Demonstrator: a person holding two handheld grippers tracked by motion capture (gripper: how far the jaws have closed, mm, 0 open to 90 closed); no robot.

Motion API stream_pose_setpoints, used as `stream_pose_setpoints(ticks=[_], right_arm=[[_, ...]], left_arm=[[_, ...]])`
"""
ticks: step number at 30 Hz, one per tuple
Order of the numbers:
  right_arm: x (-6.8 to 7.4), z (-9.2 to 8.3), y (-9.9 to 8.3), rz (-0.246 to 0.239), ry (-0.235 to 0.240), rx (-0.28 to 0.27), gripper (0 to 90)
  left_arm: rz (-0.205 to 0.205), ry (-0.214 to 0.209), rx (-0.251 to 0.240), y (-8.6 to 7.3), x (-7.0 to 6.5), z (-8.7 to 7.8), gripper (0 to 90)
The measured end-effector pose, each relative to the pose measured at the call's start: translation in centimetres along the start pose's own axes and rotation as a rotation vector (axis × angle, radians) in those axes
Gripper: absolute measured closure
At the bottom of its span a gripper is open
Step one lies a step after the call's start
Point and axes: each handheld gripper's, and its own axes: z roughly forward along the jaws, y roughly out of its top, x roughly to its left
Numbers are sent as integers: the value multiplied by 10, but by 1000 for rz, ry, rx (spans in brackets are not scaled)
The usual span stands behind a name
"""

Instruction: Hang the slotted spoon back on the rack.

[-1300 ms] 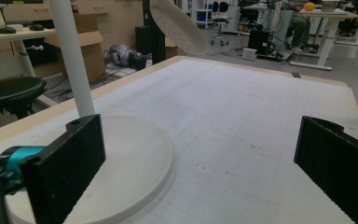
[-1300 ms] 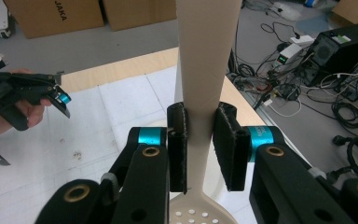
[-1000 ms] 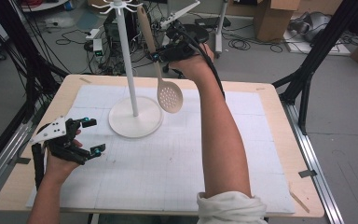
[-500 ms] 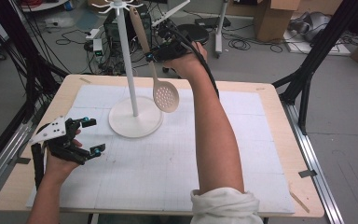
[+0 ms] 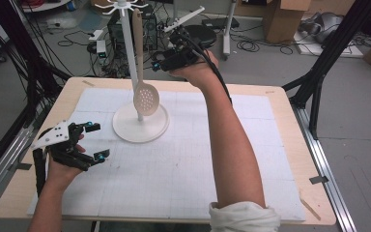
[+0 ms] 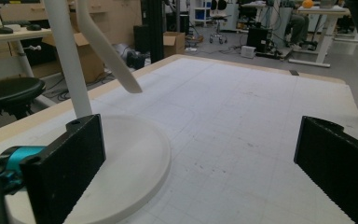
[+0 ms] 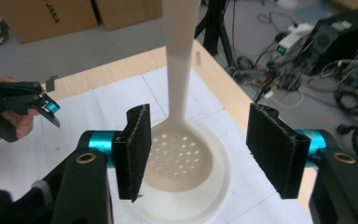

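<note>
Right gripper [image 5: 160,62] released spoon [image 5: 146,99]; hook at stand [image 5: 140,123] top apparently cropped.

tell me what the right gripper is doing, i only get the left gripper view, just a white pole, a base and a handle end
Observer: The right gripper is open, its jaws apart beside the spoon, not gripping it.
Operator: is the spoon hanging
Observer: It looks so: the high view has its handle running up to the hooks atop the stand.
Operator: what kind of spoon
Observer: A slotted one; the right gripper view shows holes across its bowl, over the stand's base.
</note>
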Motion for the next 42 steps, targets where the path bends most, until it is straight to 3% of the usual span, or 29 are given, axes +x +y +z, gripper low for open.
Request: stream_pose_setpoints(ticks=[6,19,27,36,42], right_arm=[[7,-13,-17,-25,47,-30,395],[16,-42,-49,-35,38,-80,358],[12,-60,-76,9,36,-117,310],[11,-80,-113,34,0,-153,229],[14,-88,-136,40,-3,-177,225]], left_arm=[[19,-7,19,1,-2,4,24],[9,-7,27,1,-4,4,24],[12,-13,35,1,-5,5,24],[12,-17,41,0,-4,7,25],[11,-23,37,0,-6,7,24]])
